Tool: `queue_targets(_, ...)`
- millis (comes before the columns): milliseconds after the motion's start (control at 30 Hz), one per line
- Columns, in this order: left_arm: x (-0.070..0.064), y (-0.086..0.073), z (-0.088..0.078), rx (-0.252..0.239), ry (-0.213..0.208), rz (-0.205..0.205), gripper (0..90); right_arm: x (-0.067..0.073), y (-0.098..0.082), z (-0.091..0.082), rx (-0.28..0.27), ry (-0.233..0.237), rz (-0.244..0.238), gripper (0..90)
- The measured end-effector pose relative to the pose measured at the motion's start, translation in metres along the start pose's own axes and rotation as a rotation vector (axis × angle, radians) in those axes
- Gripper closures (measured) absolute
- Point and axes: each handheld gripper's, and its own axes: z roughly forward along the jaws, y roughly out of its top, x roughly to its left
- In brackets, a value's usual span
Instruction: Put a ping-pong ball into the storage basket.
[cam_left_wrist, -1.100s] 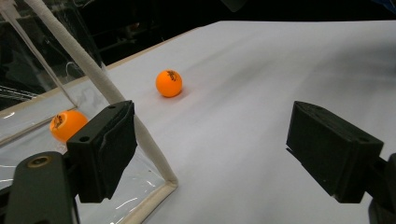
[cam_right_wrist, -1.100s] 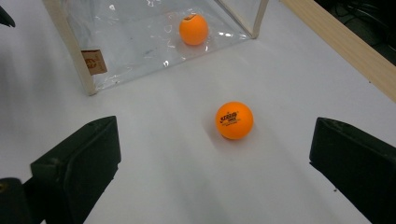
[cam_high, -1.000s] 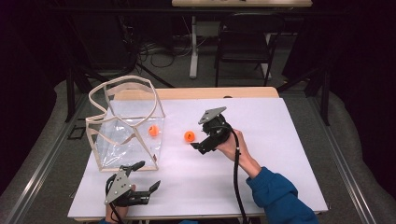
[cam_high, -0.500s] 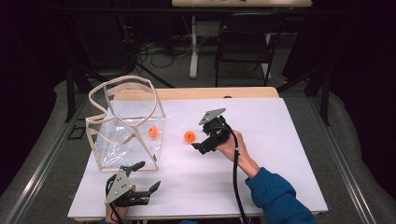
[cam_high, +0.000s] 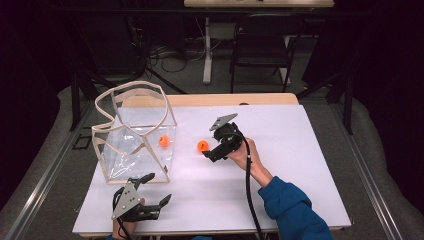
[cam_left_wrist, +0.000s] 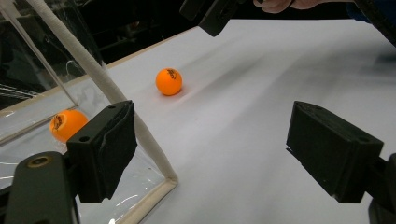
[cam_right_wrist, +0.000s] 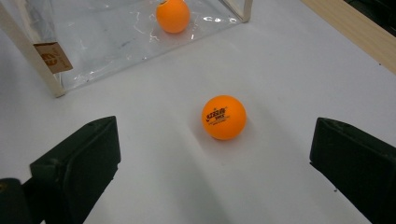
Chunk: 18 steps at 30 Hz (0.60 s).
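Observation:
One orange ball (cam_high: 202, 145) lies on the white table sheet, just right of a clear bag with cream trim (cam_high: 135, 135). A second orange ball (cam_high: 163, 141) rests inside the bag by its right wall. My right gripper (cam_high: 210, 149) is open and points at the loose ball (cam_right_wrist: 223, 117), which lies just ahead of its jaws, between their lines. The left gripper (cam_high: 159, 188) stands open near the table's front edge, by the bag's front corner (cam_left_wrist: 140, 140). It holds nothing and looks toward both balls (cam_left_wrist: 168, 81) (cam_left_wrist: 67, 124).
The white sheet (cam_high: 300, 165) covers most of the wooden table and is bare to the right of my right hand. Beyond the far edge stand a dark chair (cam_high: 260, 45) and a table leg (cam_high: 206, 50). A blue sleeve (cam_high: 290, 210) comes in at the bottom.

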Motion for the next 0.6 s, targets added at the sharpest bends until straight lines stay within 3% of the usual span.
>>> queue_targets(600, 0.0, -0.001, 0.001, 0.003, -0.002, 0.004, 15.7, -0.004, 0.004, 0.02, 0.029, -0.017, -0.003, 1.5)
